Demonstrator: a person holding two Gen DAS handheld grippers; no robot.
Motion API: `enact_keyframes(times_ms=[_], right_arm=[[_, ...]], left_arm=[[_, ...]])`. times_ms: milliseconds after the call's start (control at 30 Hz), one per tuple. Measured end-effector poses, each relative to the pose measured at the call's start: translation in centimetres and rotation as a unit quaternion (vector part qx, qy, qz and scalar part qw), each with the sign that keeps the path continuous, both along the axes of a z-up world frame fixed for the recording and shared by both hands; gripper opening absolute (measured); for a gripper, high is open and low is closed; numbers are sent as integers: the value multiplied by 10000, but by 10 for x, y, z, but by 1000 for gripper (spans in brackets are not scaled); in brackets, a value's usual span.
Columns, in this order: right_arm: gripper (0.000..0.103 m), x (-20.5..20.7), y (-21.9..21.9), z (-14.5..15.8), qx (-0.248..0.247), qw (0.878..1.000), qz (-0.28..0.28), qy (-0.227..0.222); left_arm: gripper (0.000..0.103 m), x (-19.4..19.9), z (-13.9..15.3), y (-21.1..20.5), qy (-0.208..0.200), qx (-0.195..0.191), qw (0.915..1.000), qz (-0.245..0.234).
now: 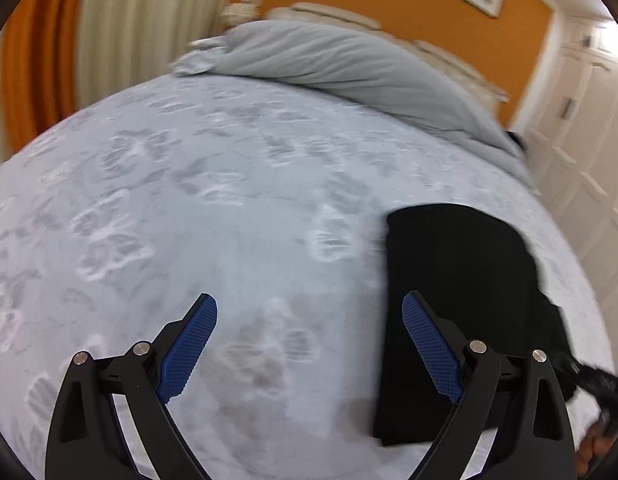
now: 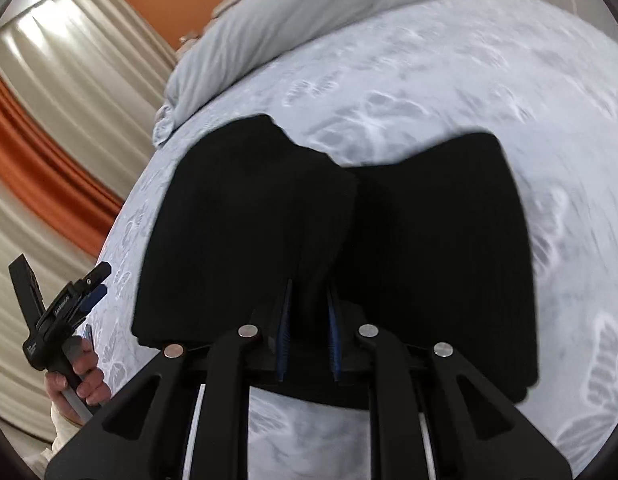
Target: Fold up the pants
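Our right gripper point(image 2: 309, 316) is pinched on the black pants point(image 2: 429, 240), likely to carry a fold across the bed point(image 2: 449, 80). Our left gripper point(image 1: 309, 344), spread wide and empty, hovers beside the pants' left edge.

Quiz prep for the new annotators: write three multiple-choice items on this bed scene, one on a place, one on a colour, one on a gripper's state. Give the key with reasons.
1. Where do the black folded fabric pants lie?
A. on the pale butterfly-print bedspread
B. on the rumpled grey duvet
C. on the floor

2. What colour are the ribbed pads inside the left gripper?
A. red
B. blue
C. white

3. How does the right gripper stand?
A. open over bare sheet
B. out of view
C. shut on the pants

Key: 1 A, as printed bedspread shows all round the pants while the duvet is bunched at the far end; 2 B, as both pads show blue in the left wrist view; 3 C, as black cloth sits pinched between its close-set fingers.
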State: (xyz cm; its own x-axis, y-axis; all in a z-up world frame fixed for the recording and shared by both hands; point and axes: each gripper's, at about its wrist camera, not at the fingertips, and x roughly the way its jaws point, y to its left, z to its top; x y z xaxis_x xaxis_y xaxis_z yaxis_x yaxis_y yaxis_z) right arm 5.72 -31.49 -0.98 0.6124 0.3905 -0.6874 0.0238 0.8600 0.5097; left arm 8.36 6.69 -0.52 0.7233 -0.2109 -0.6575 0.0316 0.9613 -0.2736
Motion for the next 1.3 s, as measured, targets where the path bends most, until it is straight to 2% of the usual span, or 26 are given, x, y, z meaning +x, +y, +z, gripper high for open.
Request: enact_keyframes(times_ms=[67, 167, 233, 300, 400, 433, 500, 567, 600, 633, 667, 700, 733, 833, 867, 900, 967, 1067, 1167, 1200, 1233, 1267, 1300], right_arm=[[13, 9, 19, 23, 181, 9994, 207, -203], [13, 48, 88, 80, 130, 9943, 893, -577], [13, 70, 142, 106, 129, 9872, 1440, -678], [13, 86, 195, 117, 271, 9755, 2075, -682], [14, 98, 265, 106, 27, 9535, 2992, -362], [14, 102, 278, 99, 9, 9492, 3142, -182], [16, 108, 278, 92, -11, 9498, 3126, 131], [17, 107, 263, 97, -45, 9541, 2994, 72], [23, 104, 245, 104, -12, 9592, 2827, -92], [35, 99, 221, 108, -12, 9672, 2525, -285], [76, 91, 200, 111, -104, 9749, 2177, -459], [95, 91, 189, 109, -202, 9797, 1901, -609], [95, 86, 179, 104, -322, 9816, 1771, -630], [89, 83, 162, 59, -600, 9865, 1521, -52], [85, 84, 164, 45, -554, 9860, 1566, 125], [77, 86, 167, 30, -438, 9847, 1664, 282], [76, 93, 186, 9, -255, 9825, 1783, 473], [76, 112, 233, -12, -293, 9788, 1948, 556], [76, 146, 273, -29, -325, 9787, 1950, 552], [71, 150, 281, -34, -332, 9787, 1949, 560], [58, 156, 292, -38, -285, 9770, 2029, 598], [22, 151, 299, -36, -278, 9752, 2095, 657], [19, 148, 314, -25, -228, 9734, 2217, 535]], left_arm=[[92, -9, 10, -9, -211, -191, 9984, -496], [92, -29, 26, -24, -684, 59, 9935, -912], [92, -39, 33, -26, -973, 392, 9908, -851], [92, -41, 35, -20, -1105, 607, 9904, -561], [92, -28, 29, -8, -808, 540, 9947, -340], [92, -22, 25, -5, -662, 538, 9960, -273], [92, -10, 14, 2, -408, 732, 9965, 35], [92, 0, 5, 8, -158, 884, 9955, 293], [91, 3, 2, 14, -77, 805, 9960, 376], [90, 5, -1, 20, -3, 673, 9965, 494], [90, 8, -4, 30, 68, 469, 9967, 653], [90, 11, -7, 38, 161, 326, 9963, 778], [90, 14, -9, 43, 220, 266, 9959, 838], [90, 17, -14, 65, 477, 96, 9904, 1291], [90, 12, -12, 75, 453, -130, 9880, 1470], [91, 8, -8, 88, 377, -400, 9844, 1674], [91, -4, 4, 111, 58, -662, 9741, 2163], [91, -16, 21, 136, -299, -562, 9604, 2713], [91, -15, 28, 151, -299, -324, 9545, 2949], [91, -14, 31, 155, -304, -311, 9539, 2969], [91, -14, 33, 158, -302, -337, 9540, 2963], [91, -13, 35, 164, -308, -386, 9544, 2944], [91, -13, 37, 170, -331, -420, 9541, 2945]])
